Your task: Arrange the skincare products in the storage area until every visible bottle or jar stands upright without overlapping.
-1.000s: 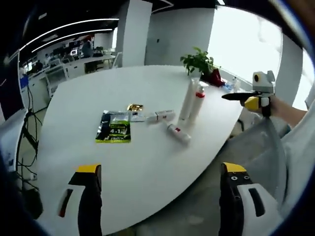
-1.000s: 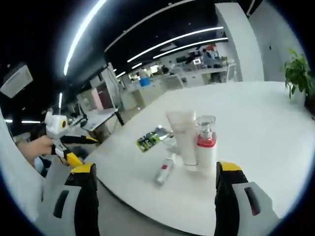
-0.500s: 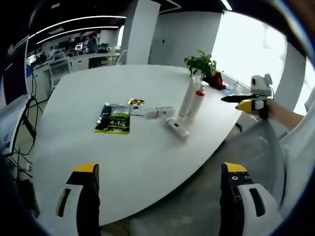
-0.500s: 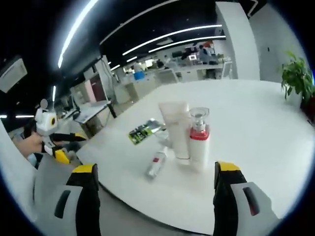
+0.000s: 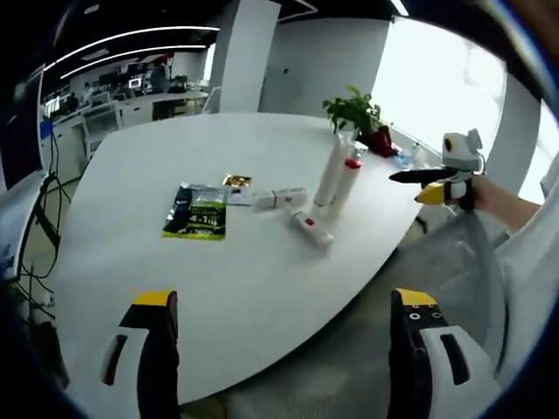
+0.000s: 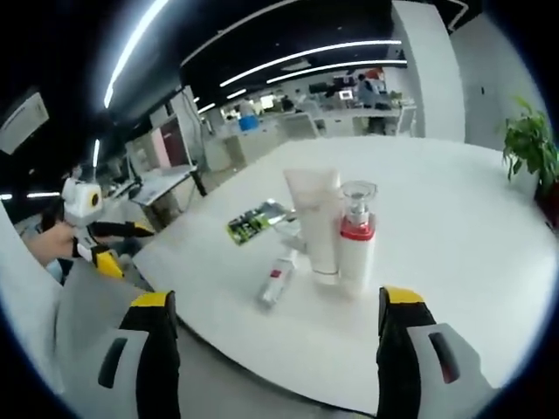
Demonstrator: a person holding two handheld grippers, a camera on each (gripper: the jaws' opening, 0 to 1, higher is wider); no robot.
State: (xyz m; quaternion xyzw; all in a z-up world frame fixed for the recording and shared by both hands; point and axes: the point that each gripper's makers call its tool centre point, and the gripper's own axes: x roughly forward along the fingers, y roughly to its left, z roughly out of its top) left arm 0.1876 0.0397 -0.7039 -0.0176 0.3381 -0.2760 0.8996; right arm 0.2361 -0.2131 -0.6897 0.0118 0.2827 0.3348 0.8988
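Over the last second little had changed on the round white matte table (image 5: 262, 288): the products lay where they had been, and only the cameras drifted, the right gripper view drawing slightly closer to the standing pair. Neither gripper had touched anything, so the tidying looked barely begun. In the left gripper view, the left gripper (image 5: 281, 349) rose from the bottom of the frame with its grey, yellow-tipped jaws spread wide and nothing between them, well short of the products. The right gripper (image 6: 277, 349) showed the same way in its own view, jaws wide apart and empty; it also appeared at the right edge of the left gripper view, held off the table's edge. At the centre of the right gripper view two items stood upright, touching or nearly so: a tall white squeeze tube resting on its cap (image 6: 315, 218), smooth and flaring to a flat crimped top, and a white cylindrical pump bottle with a red collar and clear cap (image 6: 355, 240). Just left of them a small white bottle with a red label (image 6: 276, 281) lay on its side. Another white tube (image 5: 278, 198) lay flat at the centre of the left gripper view, beside a glossy black-and-green foil sachet (image 5: 195, 212) and a small gold packet (image 5: 235, 181). A leafy green potted plant (image 5: 354, 109) stood at the table's far edge.
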